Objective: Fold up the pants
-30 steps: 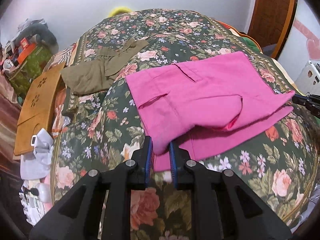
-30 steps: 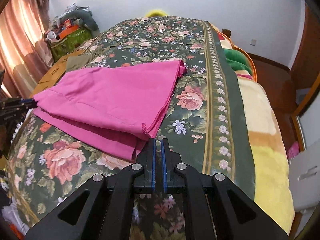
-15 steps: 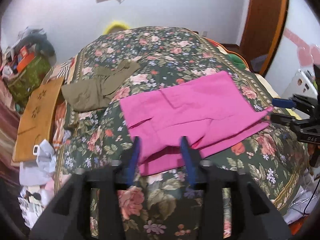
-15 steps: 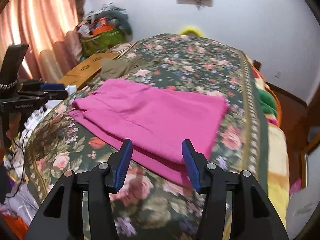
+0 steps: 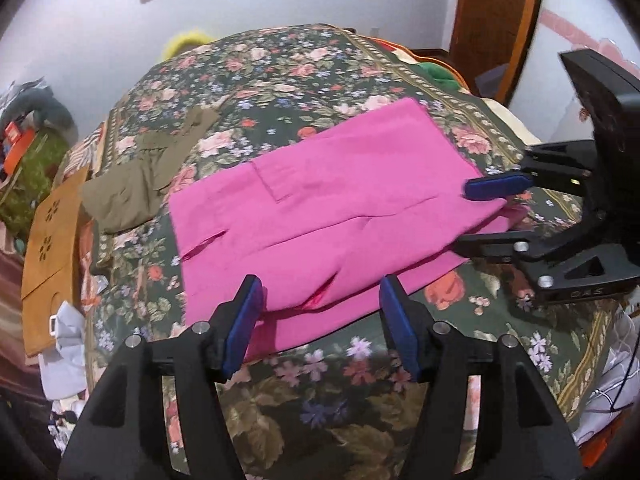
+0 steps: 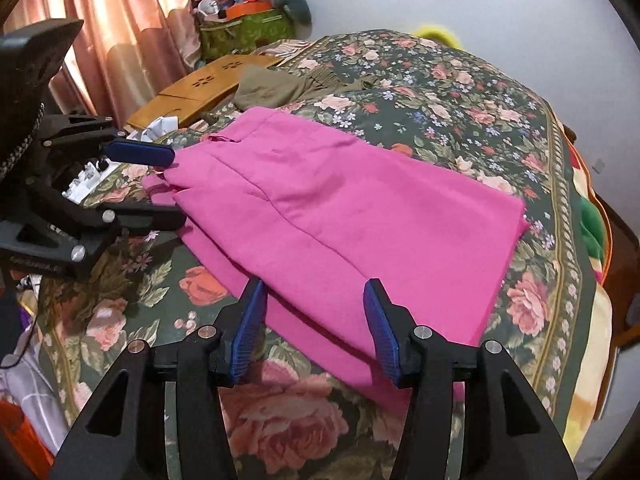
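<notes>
The pink pants (image 5: 320, 208) lie folded flat on the floral bedspread (image 5: 320, 392), also seen in the right wrist view (image 6: 340, 216). My left gripper (image 5: 322, 320) is open and empty, held just short of the pants' near edge. My right gripper (image 6: 314, 320) is open and empty over the near edge at the other end. Each gripper shows in the other's view: the right one (image 5: 496, 216) at the pants' right end, the left one (image 6: 152, 184) at their left end.
Olive-green pants (image 5: 136, 184) lie crumpled on the bed beyond the pink ones. A wooden board (image 5: 48, 248) and white paper (image 5: 64, 344) sit at the bed's left side. Curtains (image 6: 120, 32) and a cluttered green bag (image 6: 244, 28) stand behind. A door (image 5: 496, 16) is at far right.
Both grippers opened, let go of the pink pants and drew back and up. The pants now rest flat on the bed.
</notes>
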Demonstrator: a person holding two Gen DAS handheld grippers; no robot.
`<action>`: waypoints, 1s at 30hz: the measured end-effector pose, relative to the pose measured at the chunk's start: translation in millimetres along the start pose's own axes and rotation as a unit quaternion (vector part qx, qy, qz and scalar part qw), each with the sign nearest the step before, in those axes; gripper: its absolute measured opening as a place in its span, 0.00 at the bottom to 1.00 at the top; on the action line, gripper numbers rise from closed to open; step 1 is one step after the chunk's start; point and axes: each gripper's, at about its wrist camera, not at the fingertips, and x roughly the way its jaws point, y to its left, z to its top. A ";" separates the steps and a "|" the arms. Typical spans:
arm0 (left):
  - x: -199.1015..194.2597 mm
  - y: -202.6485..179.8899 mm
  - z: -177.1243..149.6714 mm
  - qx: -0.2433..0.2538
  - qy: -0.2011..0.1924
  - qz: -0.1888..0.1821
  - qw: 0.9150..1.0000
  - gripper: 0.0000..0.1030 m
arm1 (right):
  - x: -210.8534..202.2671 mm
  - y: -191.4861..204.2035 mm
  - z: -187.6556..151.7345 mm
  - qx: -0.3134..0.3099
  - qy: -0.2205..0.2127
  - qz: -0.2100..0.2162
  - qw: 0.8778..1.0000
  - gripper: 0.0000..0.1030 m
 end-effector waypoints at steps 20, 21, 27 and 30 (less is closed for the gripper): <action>17.2 -23.4 14.3 0.018 -0.001 0.012 1.000 0.18 | -8.6 13.7 7.1 -0.006 -0.055 0.023 0.998 0.06; 15.6 -23.9 13.3 0.019 -0.004 0.014 1.000 0.13 | -9.0 13.7 6.6 -0.006 -0.056 0.022 0.998 0.06; 4.7 -25.8 5.6 0.014 -0.014 0.010 1.000 0.09 | -12.2 18.9 0.7 -0.002 -0.059 0.024 0.998 0.06; 6.0 -26.3 2.1 0.011 -0.002 0.006 1.000 0.09 | -10.0 22.5 -2.0 -0.002 -0.051 0.020 0.999 0.06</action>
